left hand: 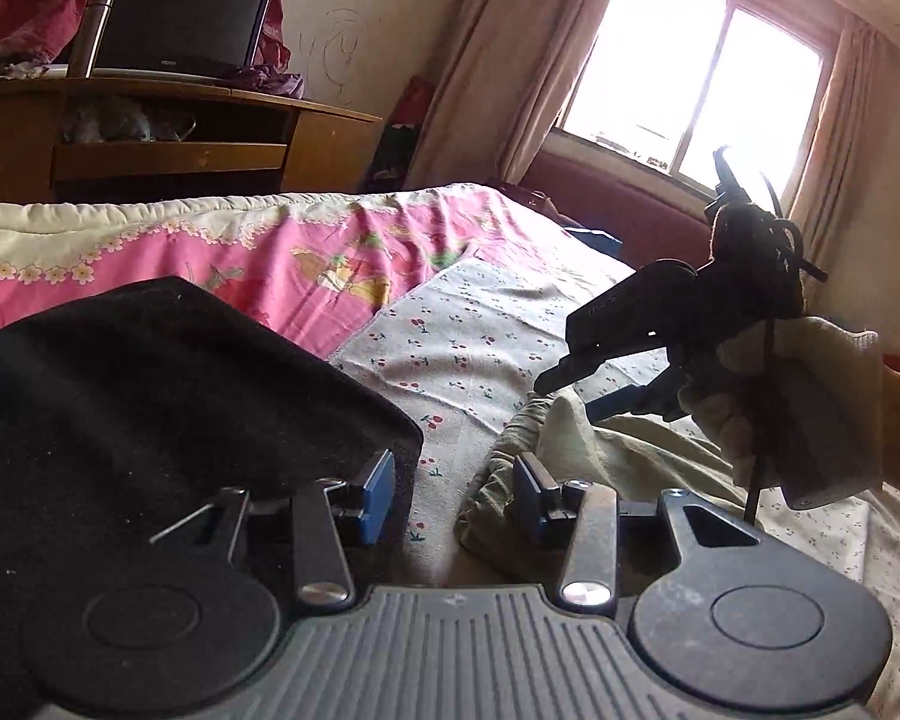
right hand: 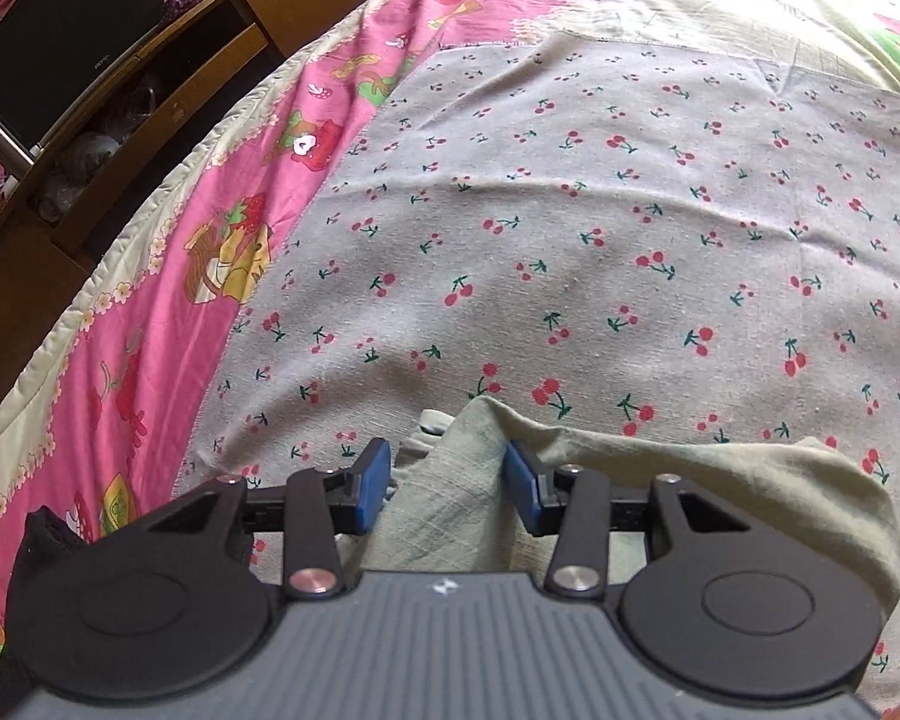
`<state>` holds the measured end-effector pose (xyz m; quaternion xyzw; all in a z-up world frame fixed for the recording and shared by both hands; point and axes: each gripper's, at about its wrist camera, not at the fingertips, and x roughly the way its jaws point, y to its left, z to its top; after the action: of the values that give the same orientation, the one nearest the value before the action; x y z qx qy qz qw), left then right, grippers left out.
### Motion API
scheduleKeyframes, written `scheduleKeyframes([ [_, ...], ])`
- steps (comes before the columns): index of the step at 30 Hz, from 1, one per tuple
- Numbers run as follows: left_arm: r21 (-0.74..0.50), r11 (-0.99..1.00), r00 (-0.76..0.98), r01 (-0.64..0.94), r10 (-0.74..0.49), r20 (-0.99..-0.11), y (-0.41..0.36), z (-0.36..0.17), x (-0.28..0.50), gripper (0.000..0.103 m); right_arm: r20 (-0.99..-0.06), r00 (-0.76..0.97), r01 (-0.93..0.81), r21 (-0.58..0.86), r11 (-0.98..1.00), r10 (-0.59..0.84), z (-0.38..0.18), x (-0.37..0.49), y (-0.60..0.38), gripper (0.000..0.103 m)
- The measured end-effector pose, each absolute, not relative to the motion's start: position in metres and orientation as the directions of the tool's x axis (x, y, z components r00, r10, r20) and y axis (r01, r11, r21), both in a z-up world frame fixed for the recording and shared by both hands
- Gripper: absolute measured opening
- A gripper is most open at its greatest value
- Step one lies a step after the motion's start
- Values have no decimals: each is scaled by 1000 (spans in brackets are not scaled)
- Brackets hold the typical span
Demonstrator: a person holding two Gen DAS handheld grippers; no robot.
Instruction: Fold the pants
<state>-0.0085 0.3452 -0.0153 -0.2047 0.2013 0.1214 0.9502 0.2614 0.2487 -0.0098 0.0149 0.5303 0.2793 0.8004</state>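
Olive pants [right hand: 450, 480] sit clamped in right fingers [right hand: 444, 483]; left fingers [left hand: 455, 495] gape (holding nothing).

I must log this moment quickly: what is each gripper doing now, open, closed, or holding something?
Left gripper: open, holding nothing.
Right gripper: the pale green pants lie between its pads; a grip cannot be told.

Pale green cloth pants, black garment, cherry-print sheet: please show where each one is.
pale green cloth pants [right hand: 450, 480], right wrist view, fold between pads.
black garment [left hand: 150, 408], left wrist view, its middle.
cherry-print sheet [right hand: 570, 210], right wrist view, bare middle.
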Motion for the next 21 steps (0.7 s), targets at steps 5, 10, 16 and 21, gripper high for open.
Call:
scheduleKeyframes([
  [5, -378, 904, 906, -200, 24, -423, 339, -9, 5, 62, -834, 296, -457, 304, 836, 465, 10, 257, 239, 45],
  [10, -352, 920, 847, -171, -46, -529, 323, -26, 43, 64, -866, 293, -502, 220, 837, 404, 3, 253, 248, 42],
  [16, -367, 903, 841, -224, -11, -540, 340, -28, 41, 31, -852, 270, -526, 260, 810, 449, 5, 250, 254, 6],
  [21, -362, 897, 811, -253, -8, -585, 346, -37, 45, 34, -832, 281, -494, 302, 815, 478, 0, 255, 256, 12],
])
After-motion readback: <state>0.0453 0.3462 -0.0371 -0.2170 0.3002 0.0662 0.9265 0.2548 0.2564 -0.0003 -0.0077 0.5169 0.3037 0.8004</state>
